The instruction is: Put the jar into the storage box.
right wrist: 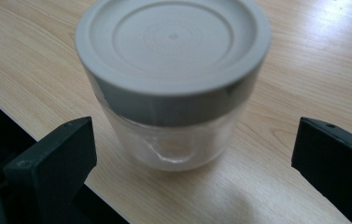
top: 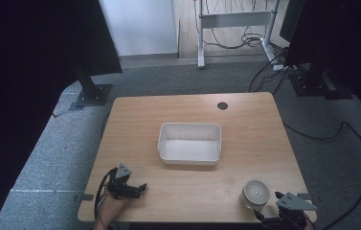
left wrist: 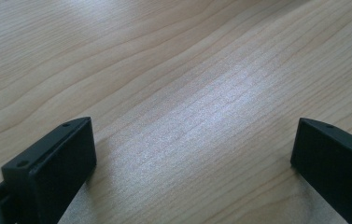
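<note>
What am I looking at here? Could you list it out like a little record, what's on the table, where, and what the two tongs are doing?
table: wooden, with a dark round hole near its far edge
tub: white, empty, near the table's middle
jar: clear, grey lid on, upright near the front right corner
left tongs: open over bare wood at the front left
right tongs: open, just short of the jar, not touching it
floor: grey carpet with cables
</note>
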{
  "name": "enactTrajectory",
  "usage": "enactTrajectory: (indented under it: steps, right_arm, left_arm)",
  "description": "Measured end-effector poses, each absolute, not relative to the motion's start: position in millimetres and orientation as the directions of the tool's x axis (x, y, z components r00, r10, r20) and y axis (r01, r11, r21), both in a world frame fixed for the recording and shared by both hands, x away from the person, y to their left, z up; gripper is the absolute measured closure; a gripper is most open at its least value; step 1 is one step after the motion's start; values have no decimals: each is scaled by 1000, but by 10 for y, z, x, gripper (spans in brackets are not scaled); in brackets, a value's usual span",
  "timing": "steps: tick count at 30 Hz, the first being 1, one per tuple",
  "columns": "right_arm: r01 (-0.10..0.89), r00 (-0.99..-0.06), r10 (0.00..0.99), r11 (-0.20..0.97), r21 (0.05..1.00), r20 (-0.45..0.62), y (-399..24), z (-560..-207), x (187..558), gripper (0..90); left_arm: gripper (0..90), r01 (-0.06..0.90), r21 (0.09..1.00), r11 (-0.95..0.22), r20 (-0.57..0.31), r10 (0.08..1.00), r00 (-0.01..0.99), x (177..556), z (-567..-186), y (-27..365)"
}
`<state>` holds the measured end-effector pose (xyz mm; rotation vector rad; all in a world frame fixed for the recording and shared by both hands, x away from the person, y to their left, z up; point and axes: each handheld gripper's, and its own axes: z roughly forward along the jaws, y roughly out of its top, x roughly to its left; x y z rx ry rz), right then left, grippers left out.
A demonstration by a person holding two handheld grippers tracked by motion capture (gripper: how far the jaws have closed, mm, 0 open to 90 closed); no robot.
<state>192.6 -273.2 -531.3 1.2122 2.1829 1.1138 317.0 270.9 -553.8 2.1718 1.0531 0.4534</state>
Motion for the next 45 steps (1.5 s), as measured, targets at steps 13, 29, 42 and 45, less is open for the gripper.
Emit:
enactTrajectory:
  steps: [13,29,42,45]
  right_arm:
    - [511,-551,835,316,800,22,-2570,-5337,2028,0]
    - [530,-542,839,307,790,38,-2474,-5398,2172,37]
    - [535,-506,862,298,790,17,-2390,-5413,2211,92]
    - [543,-491,871,289,789,19,-2379,-5408,2207,93]
  left_arm:
    - [0,556,701,-447,18,790,613,3170,-5539,2709]
    - [1,556,701,-447,18,790,613,3170,-5539,2709]
    - [0,556,701,-447,18,790,613,3170,-5539,2709]
    - [0,556,700,-447,18,790,613,3170,-5538,2709]
